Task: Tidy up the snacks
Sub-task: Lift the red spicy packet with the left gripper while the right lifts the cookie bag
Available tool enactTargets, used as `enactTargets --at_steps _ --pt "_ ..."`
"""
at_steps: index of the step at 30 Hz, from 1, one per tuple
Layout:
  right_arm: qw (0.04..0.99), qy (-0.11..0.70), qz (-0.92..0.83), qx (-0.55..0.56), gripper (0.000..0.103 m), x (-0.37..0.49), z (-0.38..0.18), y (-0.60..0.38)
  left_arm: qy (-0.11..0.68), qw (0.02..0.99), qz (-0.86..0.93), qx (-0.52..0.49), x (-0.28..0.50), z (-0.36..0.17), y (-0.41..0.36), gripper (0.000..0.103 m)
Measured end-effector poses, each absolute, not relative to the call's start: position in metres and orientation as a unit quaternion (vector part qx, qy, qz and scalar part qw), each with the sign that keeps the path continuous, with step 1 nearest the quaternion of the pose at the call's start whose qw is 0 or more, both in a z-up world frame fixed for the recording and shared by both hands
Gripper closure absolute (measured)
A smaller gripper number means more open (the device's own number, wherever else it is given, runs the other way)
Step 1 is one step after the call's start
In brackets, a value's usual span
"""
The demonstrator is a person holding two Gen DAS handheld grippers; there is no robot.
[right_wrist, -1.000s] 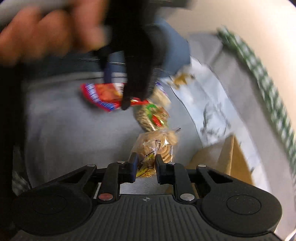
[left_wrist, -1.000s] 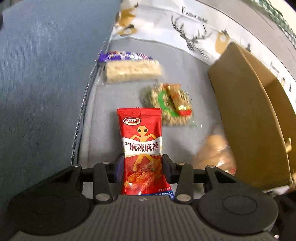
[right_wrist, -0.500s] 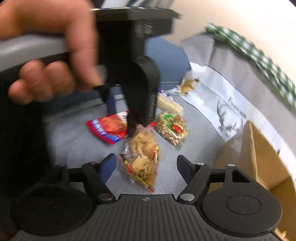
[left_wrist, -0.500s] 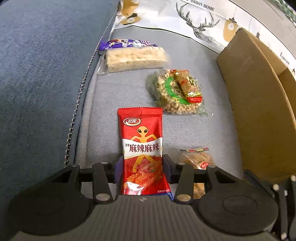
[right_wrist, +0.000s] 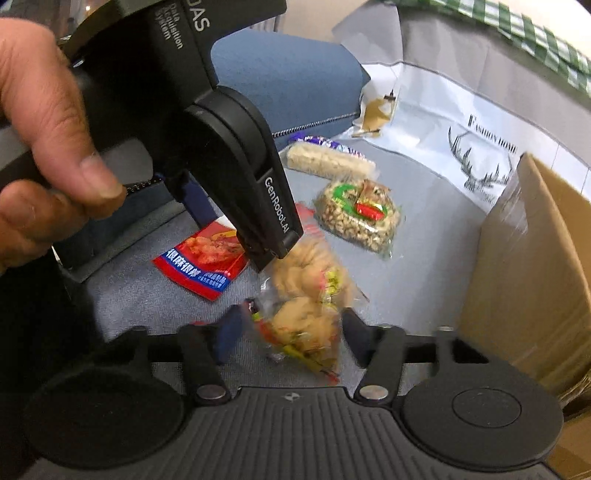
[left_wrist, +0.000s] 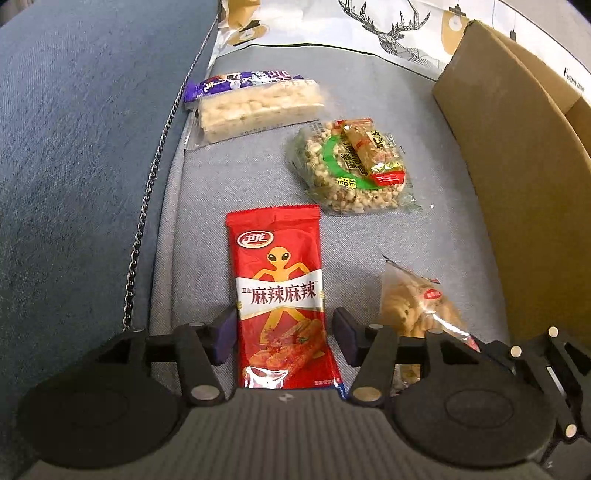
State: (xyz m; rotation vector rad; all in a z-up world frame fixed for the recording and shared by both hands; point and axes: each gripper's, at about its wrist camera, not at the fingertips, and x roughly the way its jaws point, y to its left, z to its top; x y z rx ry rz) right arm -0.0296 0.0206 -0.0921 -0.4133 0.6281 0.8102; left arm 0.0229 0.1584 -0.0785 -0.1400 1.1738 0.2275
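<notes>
Domestic living-room setting: grey upholstered sofa seat [left_wrist: 436,236] ahead of the jaws, blue cushion [left_wrist: 74,147] with zip to their left, deer-print "Fashion Home" cushion [left_wrist: 388,33] beyond, green gingham fabric [right_wrist: 517,26] behind

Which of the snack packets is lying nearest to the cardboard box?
The clear packet of golden biscuits, beside the brown cardboard box. The red spicy-strip packet, round puffed-grain packet and purple-edged rice bar lie farther left.

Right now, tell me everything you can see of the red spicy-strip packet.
The red packet is a glossy, sealed foil pouch with a crimped top, an orange alien figure, white Chinese lettering and a blue strip at its bottom edge. It lies flat, lengthwise, on the grey cushion, between the open fingers of the left gripper, untouched by the other snacks.
</notes>
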Motion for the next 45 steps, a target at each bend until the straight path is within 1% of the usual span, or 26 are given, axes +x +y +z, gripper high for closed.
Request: enactTargets --at_steps 3,6,10,13,17,21,32,35,39,45 --pt "0.851 0.293 0.384 -0.204 0.054 -0.032 -0.092 0.020 0.549 0.826 0.107 -0.069 0.021 -0.076 0.160 0.053" --pt "0.857 0.289 0.372 -0.207 0.055 -0.033 -0.090 0.018 0.540 0.831 0.106 -0.075 0.017 -0.072 0.162 0.054" --pt "0.861 0.299 0.355 -0.206 0.055 -0.034 -0.087 0.015 0.531 0.838 0.093 -0.084 0.011 -0.065 0.162 0.054" --pt "0.858 0.310 0.351 -0.208 0.054 -0.035 -0.088 0.012 0.542 0.833 0.070 -0.088 0.012 -0.067 0.159 0.054" --pt "0.853 0.321 0.365 -0.190 0.049 -0.035 -0.088 0.009 0.557 0.824 0.056 -0.081 0.015 -0.074 0.154 0.053" --pt "0.856 0.321 0.367 -0.176 0.048 -0.032 -0.089 0.008 0.558 0.825 0.057 -0.072 0.016 -0.076 0.151 0.052" --pt "0.862 0.319 0.354 -0.171 0.047 -0.028 -0.092 0.005 0.562 0.823 0.055 -0.060 0.017 -0.076 0.150 0.050" --pt "0.864 0.319 0.347 -0.179 0.049 -0.028 -0.094 0.006 0.562 0.823 0.055 -0.056 0.018 -0.077 0.148 0.050" --pt "0.865 0.314 0.344 -0.186 0.054 -0.028 -0.094 0.005 0.556 0.827 0.062 -0.054 0.016 -0.075 0.148 0.054" --pt "0.876 0.302 0.332 -0.178 0.056 -0.031 -0.085 0.002 0.528 0.845 0.057 -0.065 0.010 -0.064 0.150 0.055"
